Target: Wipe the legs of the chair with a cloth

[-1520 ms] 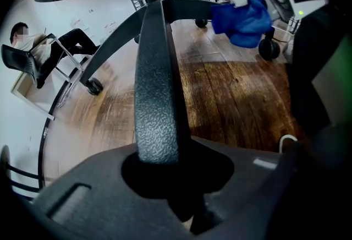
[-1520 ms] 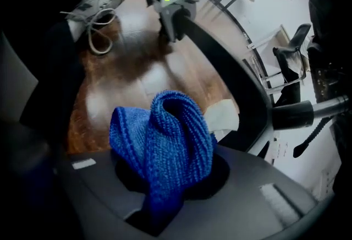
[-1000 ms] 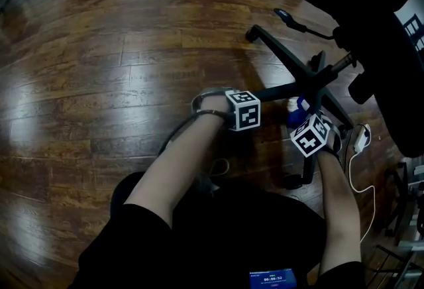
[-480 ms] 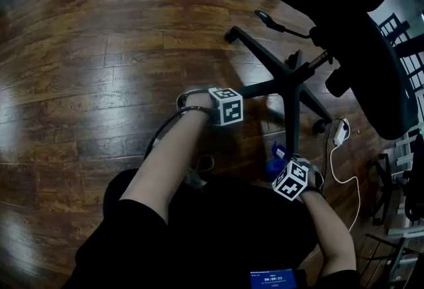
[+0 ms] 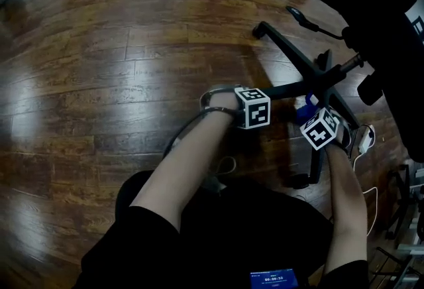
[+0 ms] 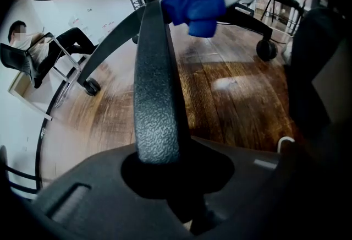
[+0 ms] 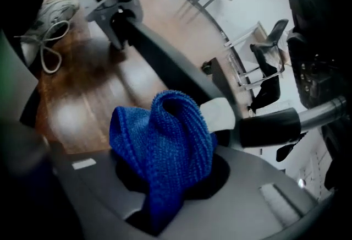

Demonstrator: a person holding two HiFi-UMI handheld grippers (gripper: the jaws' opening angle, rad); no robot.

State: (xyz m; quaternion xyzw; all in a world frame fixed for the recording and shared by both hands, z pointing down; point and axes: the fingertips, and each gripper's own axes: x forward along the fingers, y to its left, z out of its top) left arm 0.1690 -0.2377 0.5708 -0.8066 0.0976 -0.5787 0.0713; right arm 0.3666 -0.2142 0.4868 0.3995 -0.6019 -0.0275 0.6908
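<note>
Blue knitted cloth [image 7: 162, 145] is bunched between the jaws of the right tool [image 7: 165, 181], which pinch it tight so that a thick fold stands up out of them. The cloth lies against a black, rough-textured chair leg [image 6: 157, 96] close to the chair's central hub [image 5: 322, 79]. In the head view it shows as a small blue patch just beside the right tool's marker cube [image 5: 321, 128].

The left tool [image 6: 170, 178] is clamped on that same leg further out. The leg runs straight out of the narrow gap between its jaws and away towards the cloth and the right tool. The two tools are near each other along this leg but not touching.

The chair base spreads over a dark, glossy wooden plank floor [image 5: 99, 69]. One leg reaches away to a caster [image 5: 258, 32], and another points back towards the person and ends at a second caster [image 5: 301, 181]. The black seat [image 5: 371, 2] overhangs the base at the upper right.

A white plug block with a trailing cable [image 5: 361, 138] lies on the floor just beyond the right tool. A pale laced sneaker [image 7: 52, 13] rests on the floor near the left tool's end of the leg.
</note>
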